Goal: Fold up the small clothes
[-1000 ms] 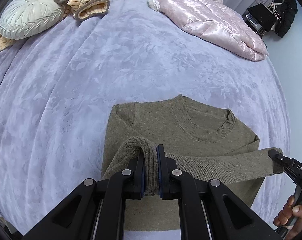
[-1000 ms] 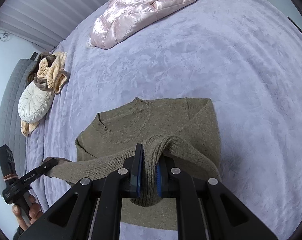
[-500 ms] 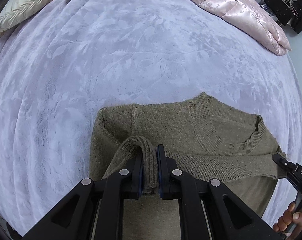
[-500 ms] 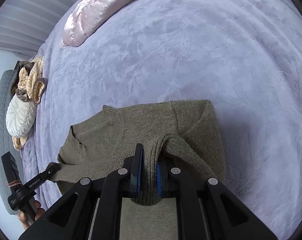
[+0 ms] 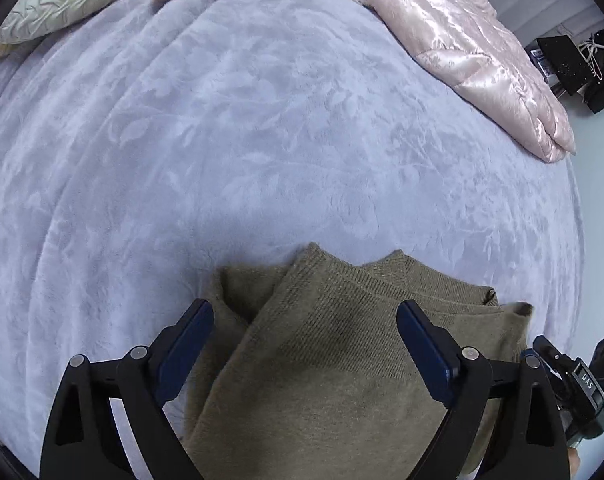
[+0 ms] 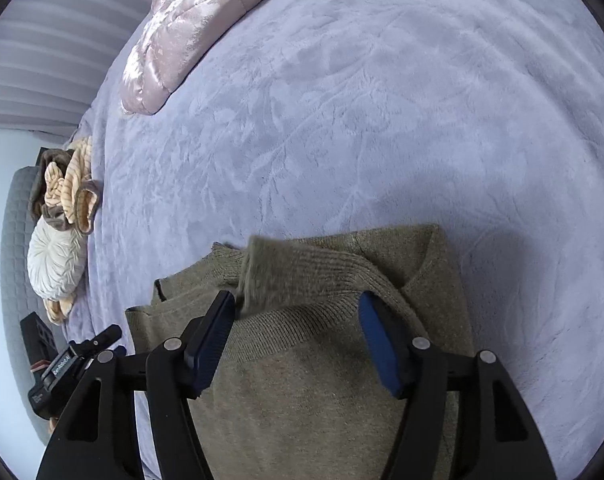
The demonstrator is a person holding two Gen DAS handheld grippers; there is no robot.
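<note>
- The purple blanket (image 5: 262, 140) is the biggest thing. It is soft, has a leaf pattern, and covers the whole bed.
- The green sweater (image 5: 322, 380) lies on the blanket at the near edge, right under both grippers. Both sleeves are folded in and cross over its front. Its neck hole points away, toward the far side of the bed.
- The pink puffy jacket (image 5: 474, 52) is shiny. It lies at the far right side of the blanket in the left camera's view, well apart from the sweater.
- The pale round pillow (image 6: 56, 264) sits at the far end of the bed, next to a striped tan and brown cloth (image 6: 68, 192) that is bunched up.
- The left gripper (image 5: 305, 318) hangs over the sweater. Its 2 blue fingers (image 5: 186, 344) are spread wide and hold nothing. A folded sleeve lies flat between them.
- The right gripper (image 6: 298, 312) hangs over the sweater too. Its 2 blue fingers (image 6: 376, 340) are also spread wide, with nothing pinched. The other sleeve lies between them, and its cuff end looks blurry.
</note>
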